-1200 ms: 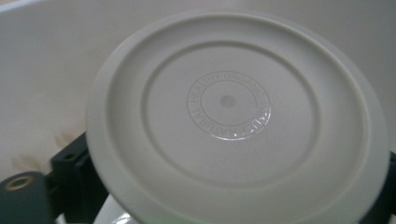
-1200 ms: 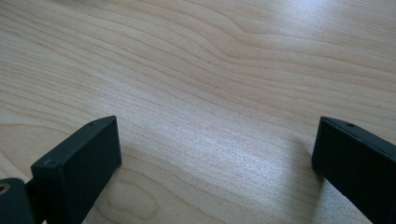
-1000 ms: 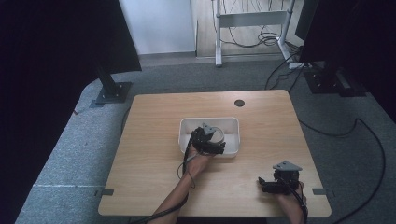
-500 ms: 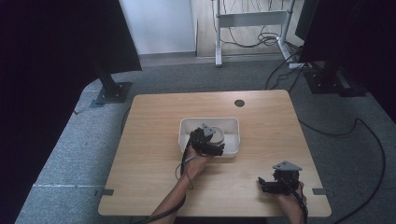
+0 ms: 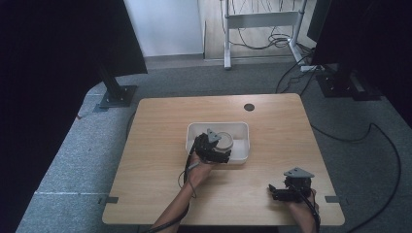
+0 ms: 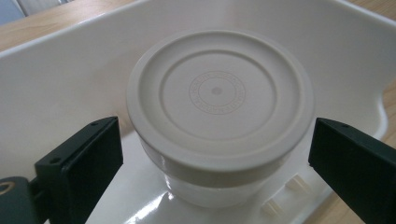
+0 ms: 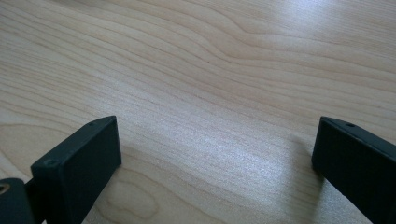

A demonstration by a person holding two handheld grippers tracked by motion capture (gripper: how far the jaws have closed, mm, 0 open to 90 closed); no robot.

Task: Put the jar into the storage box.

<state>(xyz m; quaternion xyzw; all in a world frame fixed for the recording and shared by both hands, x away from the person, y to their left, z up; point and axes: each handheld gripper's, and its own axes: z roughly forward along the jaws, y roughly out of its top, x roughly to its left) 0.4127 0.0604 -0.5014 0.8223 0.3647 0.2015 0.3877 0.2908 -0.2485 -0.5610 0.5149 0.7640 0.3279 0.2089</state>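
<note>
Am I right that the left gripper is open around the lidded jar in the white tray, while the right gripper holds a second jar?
Not quite. The right gripper holds nothing: the right gripper view shows its open jaws over bare table. The left gripper is indeed open around the lidded jar in the white tray.

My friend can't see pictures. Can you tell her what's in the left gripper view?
A round jar with a cream lid stands in a white tray. The left gripper is open, its two black fingers on either side of the jar, not touching it. The wooden table shows behind the tray.
</note>
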